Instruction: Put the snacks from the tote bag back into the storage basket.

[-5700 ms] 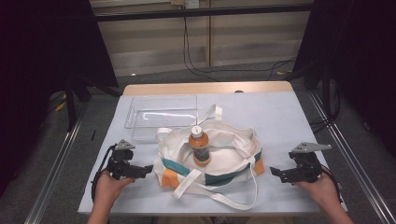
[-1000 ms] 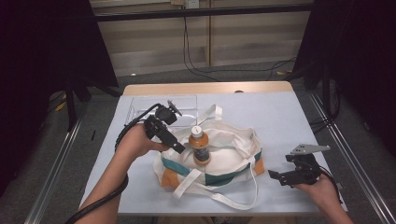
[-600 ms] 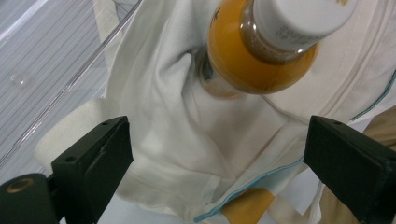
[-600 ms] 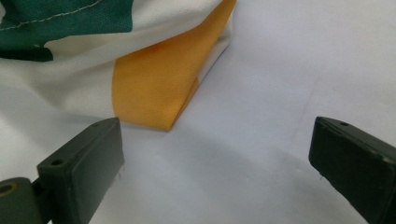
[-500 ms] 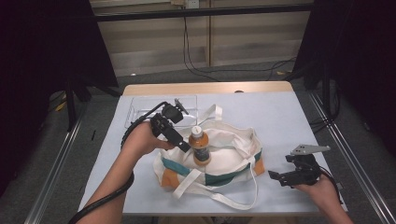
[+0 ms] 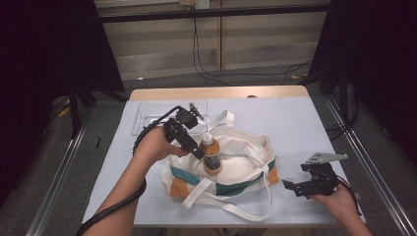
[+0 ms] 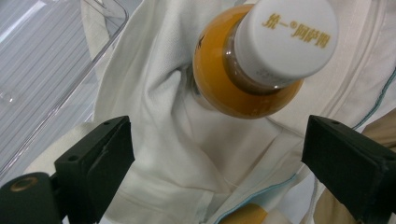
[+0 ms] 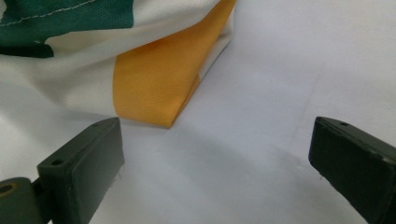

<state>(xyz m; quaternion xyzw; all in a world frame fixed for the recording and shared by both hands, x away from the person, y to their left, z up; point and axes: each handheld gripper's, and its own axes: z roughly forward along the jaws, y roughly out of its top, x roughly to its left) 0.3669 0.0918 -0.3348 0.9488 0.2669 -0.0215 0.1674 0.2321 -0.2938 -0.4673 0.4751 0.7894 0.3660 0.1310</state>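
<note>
Left gripper [image 6: 196, 151] hangs just beside the bottle [image 6: 210, 153], jaws spread and narrowing a little, nothing pinched yet. The bottle stands upright in the bag [image 6: 236, 169] at mid-table. Right gripper [image 6: 301, 188] rests spread near the bag's corner. Risk: a nudge topples the bottle, or the jaws catch loose cloth instead.

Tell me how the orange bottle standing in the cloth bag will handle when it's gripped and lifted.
The bottle looks full of orange drink, so probably heavy for its size. Its smooth round neck may slip between the left gripper's open fingers. Standing upright on the soft, crumpled bag, it likely tips if nudged.
</note>
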